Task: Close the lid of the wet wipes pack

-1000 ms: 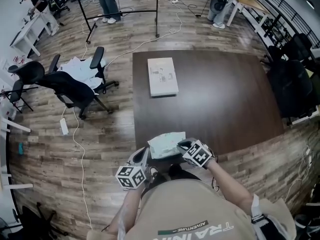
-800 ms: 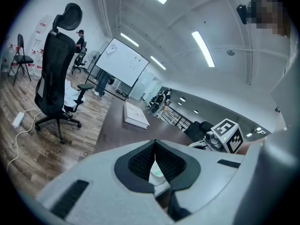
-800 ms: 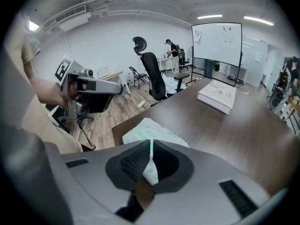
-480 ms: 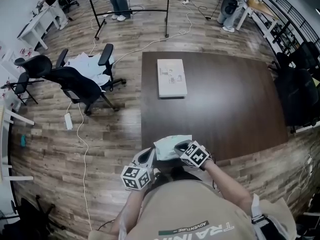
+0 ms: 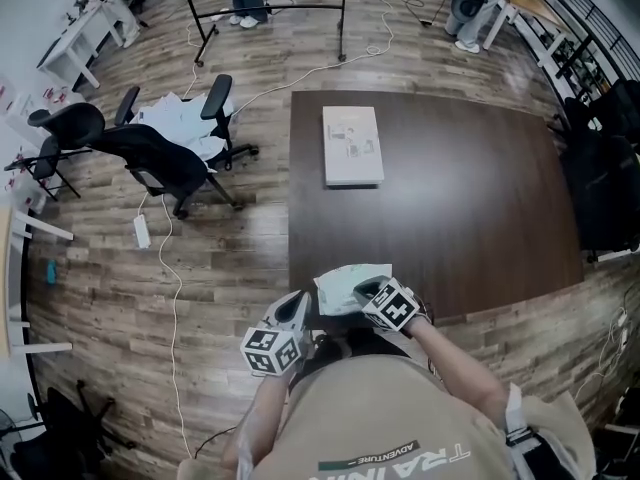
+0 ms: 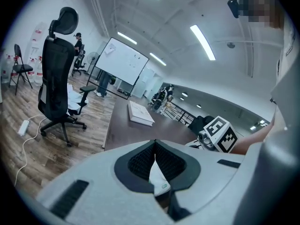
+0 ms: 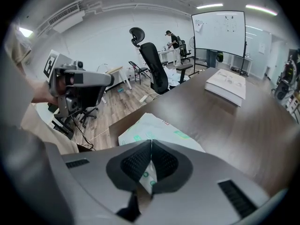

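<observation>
Left gripper (image 6: 155, 150) is clamping a thin white edge of the wet wipes pack (image 5: 352, 286). Its jaws are pressed together with only that strip between them. It is sitting at the table's (image 5: 470, 198) near edge, toward the left corner.

Pack is sitting at that same near edge of the table, pinched from both ends. I can't tell if it is resting on the top or being held just off it.

Right gripper (image 7: 151, 149) is doing the same on the other end. Its jaws are closed onto the film, and the rest of the pack is spreading out over the tabletop beyond them.

Lid isn't showing clearly in any view, so I'm not calling it open or shut.

My read is that both grippers are busy holding, so neither is free for pressing. For a clean close I'm suggesting:
- getting the pack lying flat on the table
- freeing one gripper, with the other anchoring the pack so it isn't sliding off the table's edge
- folding the lid over its hinge and pressing straight down on the front lip with shut jaws until it seats

The soft film is likely going to buckle, so I'm recommending pressing over the rigid frame.
</observation>
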The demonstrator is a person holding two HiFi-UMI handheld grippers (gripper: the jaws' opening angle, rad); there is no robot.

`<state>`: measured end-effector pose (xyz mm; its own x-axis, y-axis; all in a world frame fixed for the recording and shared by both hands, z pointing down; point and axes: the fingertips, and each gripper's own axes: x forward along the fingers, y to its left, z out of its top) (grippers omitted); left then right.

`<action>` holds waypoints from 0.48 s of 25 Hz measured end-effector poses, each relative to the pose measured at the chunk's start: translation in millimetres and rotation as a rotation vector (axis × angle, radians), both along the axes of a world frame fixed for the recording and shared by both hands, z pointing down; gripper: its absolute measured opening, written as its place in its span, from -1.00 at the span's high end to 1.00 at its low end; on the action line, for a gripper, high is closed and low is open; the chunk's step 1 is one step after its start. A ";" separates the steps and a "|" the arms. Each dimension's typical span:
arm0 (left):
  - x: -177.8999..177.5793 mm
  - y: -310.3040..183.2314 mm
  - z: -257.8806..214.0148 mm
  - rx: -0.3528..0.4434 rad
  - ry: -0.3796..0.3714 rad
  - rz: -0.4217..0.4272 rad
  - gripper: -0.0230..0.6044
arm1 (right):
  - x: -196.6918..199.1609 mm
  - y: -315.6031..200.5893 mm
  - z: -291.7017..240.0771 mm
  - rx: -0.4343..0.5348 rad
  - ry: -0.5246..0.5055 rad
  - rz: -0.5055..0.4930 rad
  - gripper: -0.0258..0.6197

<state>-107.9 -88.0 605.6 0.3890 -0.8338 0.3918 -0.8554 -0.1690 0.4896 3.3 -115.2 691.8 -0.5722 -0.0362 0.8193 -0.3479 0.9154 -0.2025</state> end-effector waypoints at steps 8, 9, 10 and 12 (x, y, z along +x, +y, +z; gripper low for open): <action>2.2 -7.0 1.6 -0.008 -0.007 0.010 0.90 | 2.6 2.4 11.7 -0.015 -0.003 0.013 0.88; 2.5 -7.6 2.8 -0.010 -0.004 0.006 0.90 | 2.6 2.7 13.0 -0.021 -0.007 0.016 0.88; 3.1 -8.4 3.5 -0.010 0.001 0.003 0.90 | 2.5 2.8 13.7 -0.023 -0.010 0.018 0.87; 5.8 -10.7 2.6 -0.007 0.009 0.005 0.90 | 2.6 2.5 13.4 -0.017 -0.009 0.019 0.88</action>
